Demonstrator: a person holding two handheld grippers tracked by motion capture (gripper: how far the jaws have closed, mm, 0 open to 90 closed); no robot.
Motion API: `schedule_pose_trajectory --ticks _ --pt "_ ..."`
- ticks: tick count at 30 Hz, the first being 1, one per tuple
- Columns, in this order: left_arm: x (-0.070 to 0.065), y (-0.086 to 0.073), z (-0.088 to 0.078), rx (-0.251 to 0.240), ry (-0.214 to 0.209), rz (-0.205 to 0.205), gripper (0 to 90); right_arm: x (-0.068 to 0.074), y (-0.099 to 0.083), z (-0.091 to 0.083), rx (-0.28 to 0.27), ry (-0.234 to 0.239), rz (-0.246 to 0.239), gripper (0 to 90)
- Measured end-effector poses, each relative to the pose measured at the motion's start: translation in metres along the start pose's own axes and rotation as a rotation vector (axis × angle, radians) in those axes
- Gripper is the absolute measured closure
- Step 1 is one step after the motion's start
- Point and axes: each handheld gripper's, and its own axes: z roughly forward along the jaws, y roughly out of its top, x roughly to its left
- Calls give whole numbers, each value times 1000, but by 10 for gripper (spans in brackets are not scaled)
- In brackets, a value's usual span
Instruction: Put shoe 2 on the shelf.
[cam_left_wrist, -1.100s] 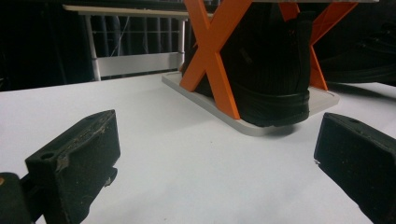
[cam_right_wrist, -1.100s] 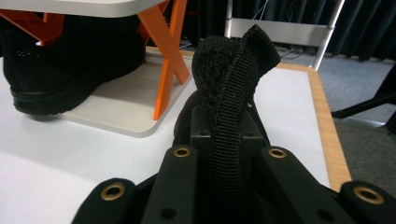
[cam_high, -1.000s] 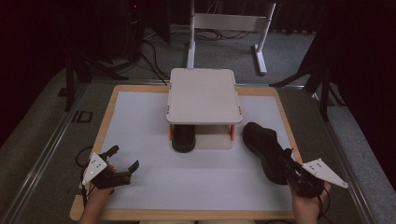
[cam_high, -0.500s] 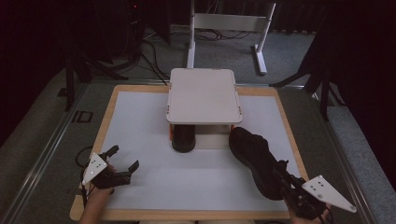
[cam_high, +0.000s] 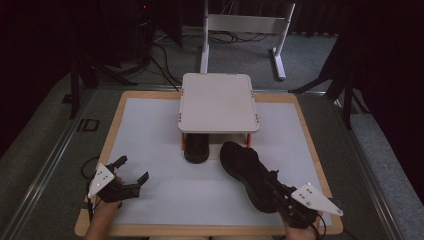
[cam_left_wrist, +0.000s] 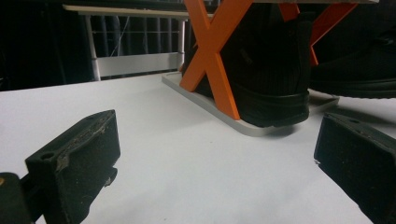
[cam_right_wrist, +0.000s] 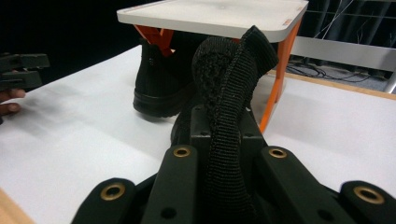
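**Second shoe pinched by its heel strap, heading for the rack**

The right gripper (cam_right_wrist: 219, 140) has its jaws pressed together on the woven pull strap at the heel of a black shoe (cam_high: 247, 175) — in the right gripper view the strap (cam_right_wrist: 233, 93) rises straight up from between the fingers, which grip it on both sides. Just beyond the fingers the shoe stretches away, its toe pointing toward the small shelf (cam_high: 218, 102) with orange legs. Farther off, under that shelf, a second black shoe (cam_right_wrist: 159, 88) stands already tucked in.

The left gripper (cam_high: 127, 180) sits well off to the side, jaws spread wide with nothing between them; its fingers (cam_left_wrist: 79, 158) frame bare white table (cam_left_wrist: 163, 154).

I judge the step in hand to be bringing the held shoe in beside its mate. The next move calls for lining the toe up with the free gap between the orange legs and sliding it under without knocking a leg.

The high view gives the shoe's full length and angle on the table — the right gripper view gives the pinch itself. The left gripper view adds a low look at the orange cross-brace (cam_left_wrist: 210, 51) and the parked shoe's heel behind it.
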Motion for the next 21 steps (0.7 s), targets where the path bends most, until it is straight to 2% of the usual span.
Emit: schedule_pose_trajectory --ticks 4,9,13,15,21 --pt "0 0 0 -2 1 -2 8 1 -1 18 25 -17 3 823" --pt "0 0 0 -2 0 -2 8 5 -6 29 34 -22 18 823" --pt "0 0 0 -3 1 -2 8 12 -10 39 52 -17 9 823" --pt "0 0 0 -3 1 -1 8 16 -14 44 60 -31 -1 823" --pt "0 0 0 -5 0 1 8 21 -26 63 69 -59 30 823"
